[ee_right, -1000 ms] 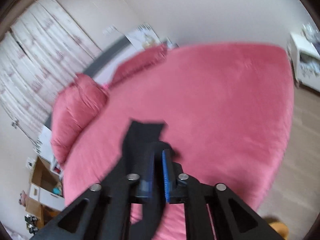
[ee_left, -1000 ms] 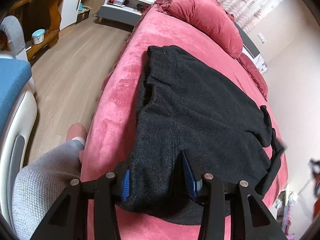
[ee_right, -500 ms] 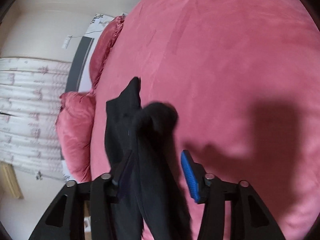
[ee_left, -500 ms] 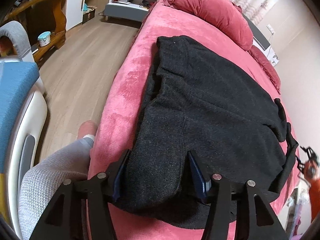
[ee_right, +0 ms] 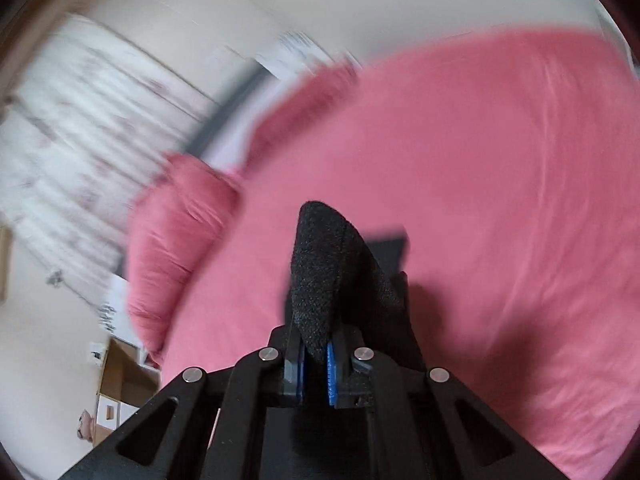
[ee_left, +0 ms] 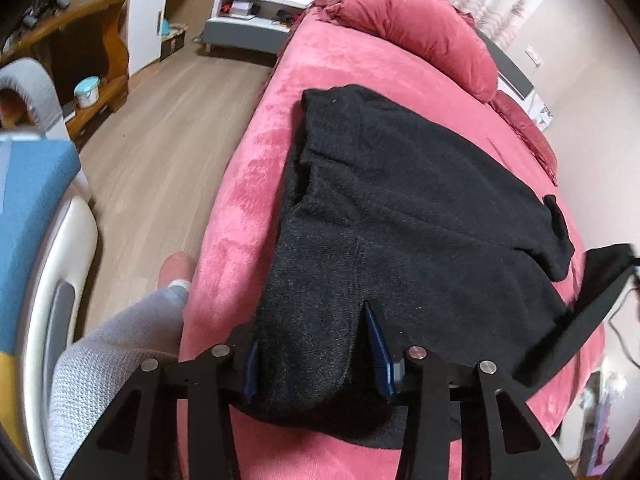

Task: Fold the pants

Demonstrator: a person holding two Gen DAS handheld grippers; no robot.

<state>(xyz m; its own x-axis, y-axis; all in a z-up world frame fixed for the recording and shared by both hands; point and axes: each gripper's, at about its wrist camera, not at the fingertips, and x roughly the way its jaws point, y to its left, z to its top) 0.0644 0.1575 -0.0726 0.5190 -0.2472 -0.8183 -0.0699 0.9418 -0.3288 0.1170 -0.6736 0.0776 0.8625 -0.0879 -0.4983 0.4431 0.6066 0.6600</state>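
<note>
1. Pants (ee_left: 400, 216): black, fuzzy knit, spread flat on the pink bed (ee_left: 256, 184), running ahead of the left jaws toward the pillow (ee_left: 416, 28).
2. Left gripper (ee_left: 316, 344): jaws part-spread and closing, a thick fold of the pants' near edge between them; the blue pads (ee_left: 380, 356) stand against the cloth on both sides.
3. Right gripper (ee_right: 316, 354): jaws pressed together, pinching a bunched end of the same black cloth, which rises in a rounded hump just ahead of the pads and hangs down to the right of them. In the left wrist view its black frame comes in at the far right edge, beside the pants.
4. Cardboard box (ee_right: 124, 372): on the floor well left of the right jaws, top open; contents too blurred to tell, possibly white packets beside it.
5. Round tin (ee_left: 86, 90): pale blue lid, on a low wooden shelf (ee_left: 100, 92) far left of the left jaws.
6. Person's leg (ee_left: 116, 356): grey knit trouser, left of the left jaws, against the bed's side.
</note>
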